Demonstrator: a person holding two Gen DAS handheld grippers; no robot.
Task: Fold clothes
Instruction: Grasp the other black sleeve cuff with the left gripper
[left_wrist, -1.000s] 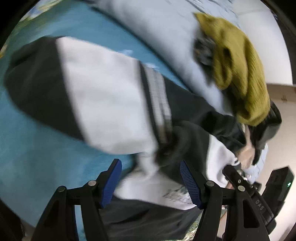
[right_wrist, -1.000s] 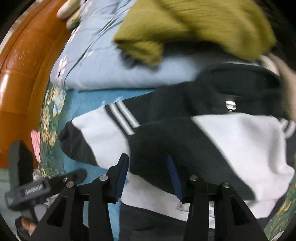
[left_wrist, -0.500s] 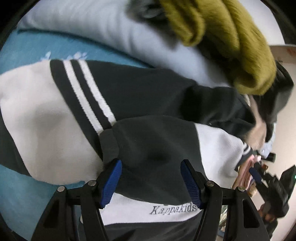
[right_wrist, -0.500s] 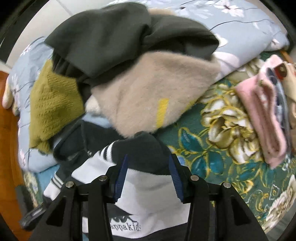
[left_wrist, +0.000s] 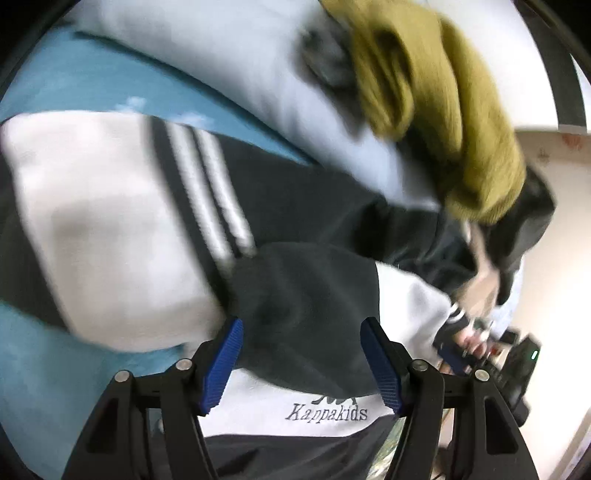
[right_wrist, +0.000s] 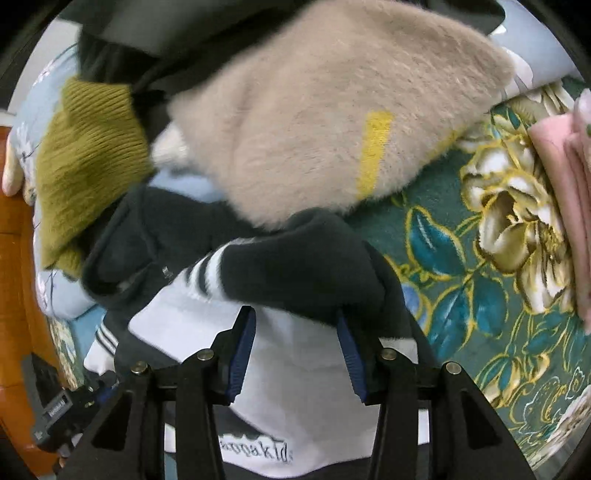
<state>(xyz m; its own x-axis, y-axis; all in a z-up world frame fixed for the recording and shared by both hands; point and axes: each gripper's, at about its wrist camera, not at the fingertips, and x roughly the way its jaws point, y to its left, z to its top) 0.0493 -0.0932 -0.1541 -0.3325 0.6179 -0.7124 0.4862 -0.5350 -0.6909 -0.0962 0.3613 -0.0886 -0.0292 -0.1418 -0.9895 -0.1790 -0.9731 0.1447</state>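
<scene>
Your left tongs (left_wrist: 301, 363) and right tongs (right_wrist: 295, 354) both gape wide over the black-and-white jacket (left_wrist: 110, 229) spread on the floral bedspread (right_wrist: 461, 258), each straddling a black folded sleeve. Pads look clear of the fabric, though blur makes that uncertain. An olive knit sweater (right_wrist: 85, 155) and beige fuzzy sweater (right_wrist: 314, 110) lie just beyond.

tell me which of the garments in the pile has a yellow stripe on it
The fuzzy beige sweater: it carries one short yellow bar. The olive knit beside it is plain, and the black-and-white jacket has only white stripes.
</scene>
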